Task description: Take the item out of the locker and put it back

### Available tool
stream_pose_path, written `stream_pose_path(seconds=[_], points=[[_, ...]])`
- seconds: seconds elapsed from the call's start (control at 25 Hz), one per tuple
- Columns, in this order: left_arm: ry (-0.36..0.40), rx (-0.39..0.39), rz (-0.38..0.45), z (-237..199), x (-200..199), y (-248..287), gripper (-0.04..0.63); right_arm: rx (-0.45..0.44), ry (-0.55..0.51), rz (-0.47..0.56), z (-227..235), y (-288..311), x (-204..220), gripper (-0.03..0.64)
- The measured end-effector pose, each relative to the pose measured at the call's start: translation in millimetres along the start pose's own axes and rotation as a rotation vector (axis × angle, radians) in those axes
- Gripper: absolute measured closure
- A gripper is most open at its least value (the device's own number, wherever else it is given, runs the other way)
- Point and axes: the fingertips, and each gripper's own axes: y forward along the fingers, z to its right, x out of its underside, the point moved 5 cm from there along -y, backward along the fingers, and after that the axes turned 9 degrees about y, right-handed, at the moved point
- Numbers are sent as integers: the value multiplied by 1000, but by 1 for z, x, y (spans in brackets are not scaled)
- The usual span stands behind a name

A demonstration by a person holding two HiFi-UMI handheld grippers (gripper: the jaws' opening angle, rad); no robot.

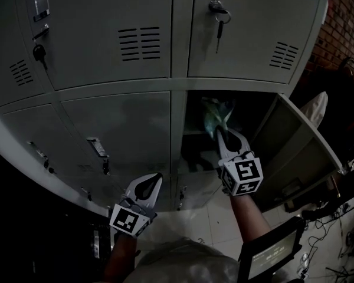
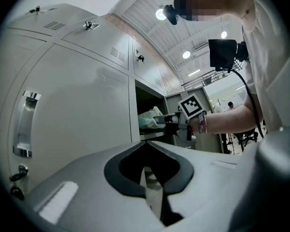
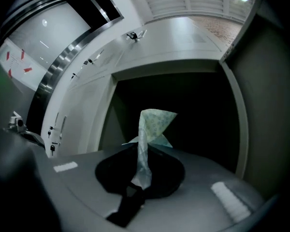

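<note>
White floor tiles (image 1: 194,220) lie below you, at the foot of grey lockers (image 1: 177,85). Your left claw (image 1: 158,177) hangs nearest, jaws together with nothing between them, in front of a shut lower door (image 1: 121,128). Your right claw (image 1: 220,131) reaches further, jaws closed on a pale patterned bag (image 1: 215,112). The bag stands up from the claw at the mouth of the open compartment (image 1: 251,108), whose door (image 1: 301,143) swings right. Above, a key (image 1: 219,31) hangs from an upper door's lock.
</note>
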Motion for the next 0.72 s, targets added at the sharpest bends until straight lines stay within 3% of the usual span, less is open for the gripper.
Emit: stream_pose_path(seconds=[0.24,0.44,0.72], points=[[6,9,39,5,-16,-20,595,-37,-25,54,-44,-67,-3,612],[-1,14,36,13,-16,-34,595,-32,-21,44,-79,-128,22,612],[-22,-81,30,6,-18,-39,595,-42,-18,44,-78,-127,20,612]])
